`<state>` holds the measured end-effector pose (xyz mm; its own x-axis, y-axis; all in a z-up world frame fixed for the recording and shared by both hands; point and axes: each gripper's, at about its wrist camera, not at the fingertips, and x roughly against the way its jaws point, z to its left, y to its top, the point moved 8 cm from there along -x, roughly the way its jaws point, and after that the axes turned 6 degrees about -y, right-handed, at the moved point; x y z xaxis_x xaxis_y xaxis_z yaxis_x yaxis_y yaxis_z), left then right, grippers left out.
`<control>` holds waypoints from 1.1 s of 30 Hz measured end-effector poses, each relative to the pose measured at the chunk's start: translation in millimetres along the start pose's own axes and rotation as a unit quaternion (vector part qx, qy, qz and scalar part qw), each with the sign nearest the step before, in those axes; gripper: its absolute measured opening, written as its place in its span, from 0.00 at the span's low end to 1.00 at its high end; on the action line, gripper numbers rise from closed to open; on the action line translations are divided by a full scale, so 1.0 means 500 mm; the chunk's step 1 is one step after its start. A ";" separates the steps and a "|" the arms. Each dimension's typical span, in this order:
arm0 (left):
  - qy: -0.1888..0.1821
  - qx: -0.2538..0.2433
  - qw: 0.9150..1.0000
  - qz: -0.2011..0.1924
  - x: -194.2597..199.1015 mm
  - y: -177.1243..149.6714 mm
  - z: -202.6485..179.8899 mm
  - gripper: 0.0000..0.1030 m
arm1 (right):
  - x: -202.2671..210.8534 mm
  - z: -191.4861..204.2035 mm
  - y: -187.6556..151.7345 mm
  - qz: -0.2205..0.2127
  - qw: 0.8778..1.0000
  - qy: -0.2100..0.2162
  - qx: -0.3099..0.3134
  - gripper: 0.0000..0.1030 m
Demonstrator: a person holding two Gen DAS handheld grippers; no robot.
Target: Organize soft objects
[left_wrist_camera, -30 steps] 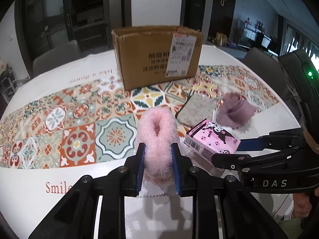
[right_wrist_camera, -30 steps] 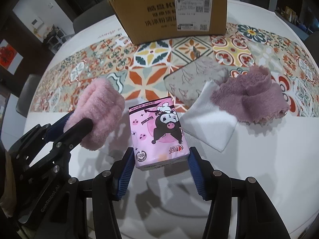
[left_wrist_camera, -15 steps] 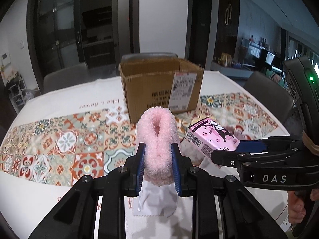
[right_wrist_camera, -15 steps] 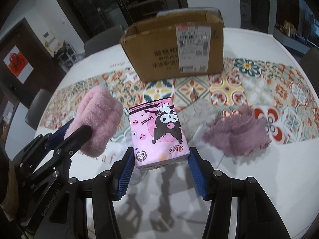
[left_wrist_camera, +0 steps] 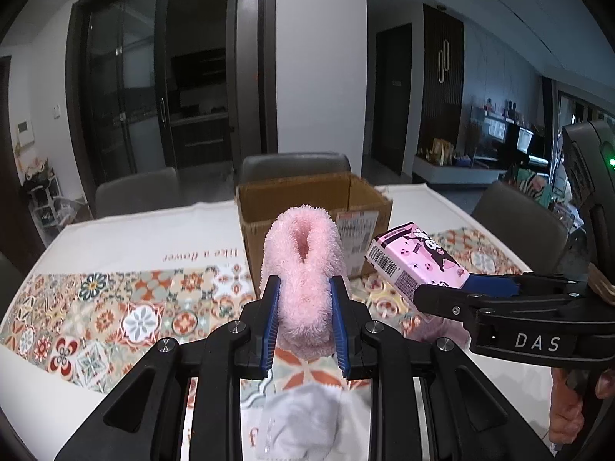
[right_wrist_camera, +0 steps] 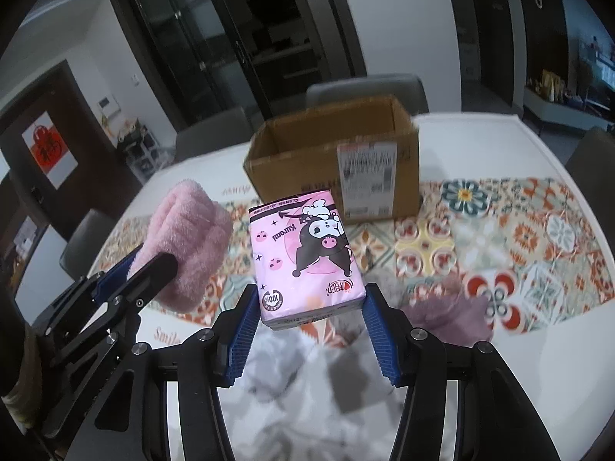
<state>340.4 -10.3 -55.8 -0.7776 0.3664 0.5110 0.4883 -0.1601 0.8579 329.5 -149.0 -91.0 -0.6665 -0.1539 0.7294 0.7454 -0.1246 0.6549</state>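
My left gripper (left_wrist_camera: 303,299) is shut on a fluffy pink towel roll (left_wrist_camera: 303,265), lifted above the table; the same roll (right_wrist_camera: 184,253) shows at the left of the right wrist view. My right gripper (right_wrist_camera: 307,303) is shut on a pink cartoon-printed tissue pack (right_wrist_camera: 305,253), also held in the air, and that pack (left_wrist_camera: 417,263) appears to the right in the left wrist view. An open cardboard box (left_wrist_camera: 313,223) (right_wrist_camera: 338,161) stands upright on the table ahead of both grippers.
The table (left_wrist_camera: 127,238) has a white cloth with a patterned tile band. Beneath the grippers lie a white cloth (left_wrist_camera: 303,422), a mauve fluffy towel (right_wrist_camera: 446,313) and a grey pouch, partly hidden. Grey chairs (left_wrist_camera: 292,165) ring the far edge.
Both grippers rose from the table with their loads and tilted up, so the box opening and the room behind now show. The grips are unchanged.
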 end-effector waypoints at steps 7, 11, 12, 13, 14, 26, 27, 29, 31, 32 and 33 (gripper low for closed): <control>0.007 -0.004 0.999 -0.031 -0.004 0.061 -0.003 0.25 | 0.019 -0.012 0.063 -0.037 0.999 0.005 -0.006 0.54; 0.010 -0.007 0.999 -0.047 -0.011 0.095 -0.003 0.25 | 0.023 -0.017 0.094 -0.055 0.998 0.006 -0.006 0.54; 0.011 -0.009 0.999 -0.050 -0.014 0.103 -0.003 0.25 | 0.025 -0.018 0.104 -0.061 0.998 0.006 -0.007 0.54; 0.013 -0.009 0.998 -0.054 -0.017 0.111 -0.001 0.25 | 0.025 -0.020 0.112 -0.064 0.998 0.007 -0.006 0.54; 0.013 -0.010 0.998 -0.057 -0.021 0.118 0.001 0.25 | 0.025 -0.021 0.119 -0.068 0.998 0.007 -0.006 0.54; 0.024 -0.016 0.996 -0.080 -0.079 0.190 0.024 0.25 | 0.002 -0.034 0.217 -0.104 0.995 0.007 -0.003 0.54; 0.025 -0.015 0.996 -0.081 -0.083 0.192 0.026 0.25 | -0.003 -0.034 0.224 -0.105 0.994 0.007 -0.002 0.54; 0.026 -0.016 0.996 -0.081 -0.094 0.198 0.031 0.25 | -0.012 -0.035 0.233 -0.106 0.994 0.008 -0.002 0.54; 0.027 -0.014 0.996 -0.080 -0.107 0.205 0.037 0.25 | -0.024 -0.034 0.245 -0.107 0.994 0.007 -0.001 0.54; 0.027 -0.014 0.996 -0.079 -0.114 0.209 0.040 0.25 | -0.029 -0.033 0.249 -0.108 0.994 0.007 0.001 0.54; 0.027 -0.013 0.996 -0.079 -0.123 0.213 0.044 0.25 | -0.037 -0.033 0.258 -0.108 0.994 0.007 0.002 0.54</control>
<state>448.6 -29.8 2.9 -0.8644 0.3385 0.3718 0.3486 -0.1295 0.9283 437.9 -178.3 -23.1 -0.8105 -0.1372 0.5695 0.5854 -0.1529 0.7962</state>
